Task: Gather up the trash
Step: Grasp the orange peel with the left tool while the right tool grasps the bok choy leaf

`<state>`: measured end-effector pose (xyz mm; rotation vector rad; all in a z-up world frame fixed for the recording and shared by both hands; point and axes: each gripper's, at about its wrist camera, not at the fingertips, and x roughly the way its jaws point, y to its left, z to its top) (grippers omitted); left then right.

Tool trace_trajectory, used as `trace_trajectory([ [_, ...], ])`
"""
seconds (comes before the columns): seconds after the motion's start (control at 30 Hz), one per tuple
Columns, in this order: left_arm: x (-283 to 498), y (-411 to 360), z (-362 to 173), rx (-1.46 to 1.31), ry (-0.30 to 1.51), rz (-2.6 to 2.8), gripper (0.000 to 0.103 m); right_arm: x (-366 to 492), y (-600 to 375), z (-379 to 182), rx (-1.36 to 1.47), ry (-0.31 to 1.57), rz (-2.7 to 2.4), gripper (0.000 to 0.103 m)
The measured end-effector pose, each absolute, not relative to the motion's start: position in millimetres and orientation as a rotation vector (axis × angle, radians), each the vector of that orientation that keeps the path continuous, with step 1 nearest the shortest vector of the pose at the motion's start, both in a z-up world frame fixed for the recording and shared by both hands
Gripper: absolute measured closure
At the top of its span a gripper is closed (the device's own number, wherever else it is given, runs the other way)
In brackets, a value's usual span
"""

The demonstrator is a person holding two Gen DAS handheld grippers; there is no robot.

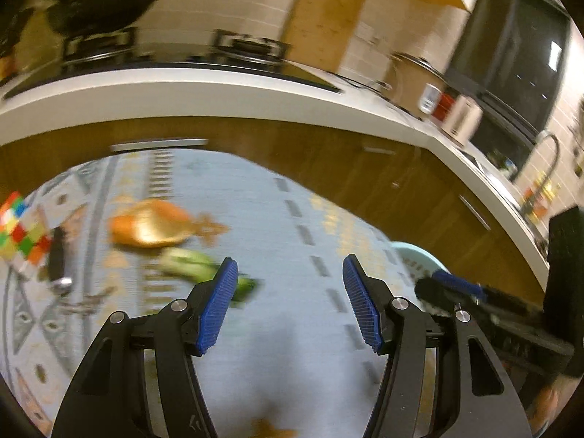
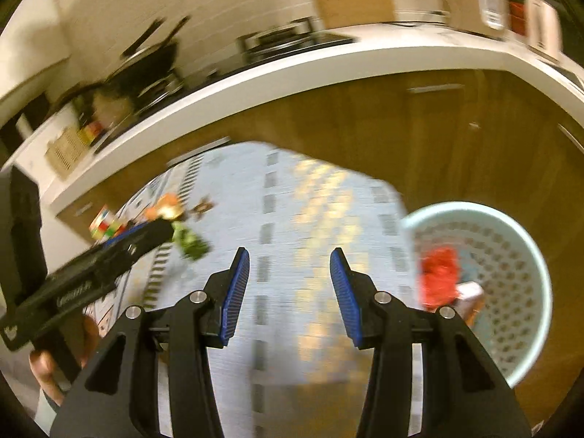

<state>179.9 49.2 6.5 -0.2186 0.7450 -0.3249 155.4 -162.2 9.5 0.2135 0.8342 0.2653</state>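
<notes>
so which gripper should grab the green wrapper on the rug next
Left, probably. The open left gripper has the green wrapper just off its fingertip; the open right gripper sits nearer the basket.

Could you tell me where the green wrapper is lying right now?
The green wrapper lies on the patterned rug, just below the orange wrapper and right of the Rubik's cube; in the left wrist view, it sits beside the left finger.
</notes>
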Motion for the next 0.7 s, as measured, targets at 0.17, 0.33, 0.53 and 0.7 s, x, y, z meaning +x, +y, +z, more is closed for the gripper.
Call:
trace_trajectory([
  [0.17,192,105,0,-0.242,0.76,-0.227,0.046,166,-100,2,0.138,0.863,0.384,0.066],
  [0.33,209,147,-10,-0.257,0.786,-0.165,0.046,181,-50,-5,0.039,0.88,0.441,0.066],
  [0.53,233,163,-23,-0.272,0.84,-0.172,0.046,203,-17,-20,-0.06,0.9,0.491,0.062],
  [0.7,249,168,-27,-0.292,0.85,-0.194,0.046,215,-7,-27,-0.168,0.857,0.45,0.051],
])
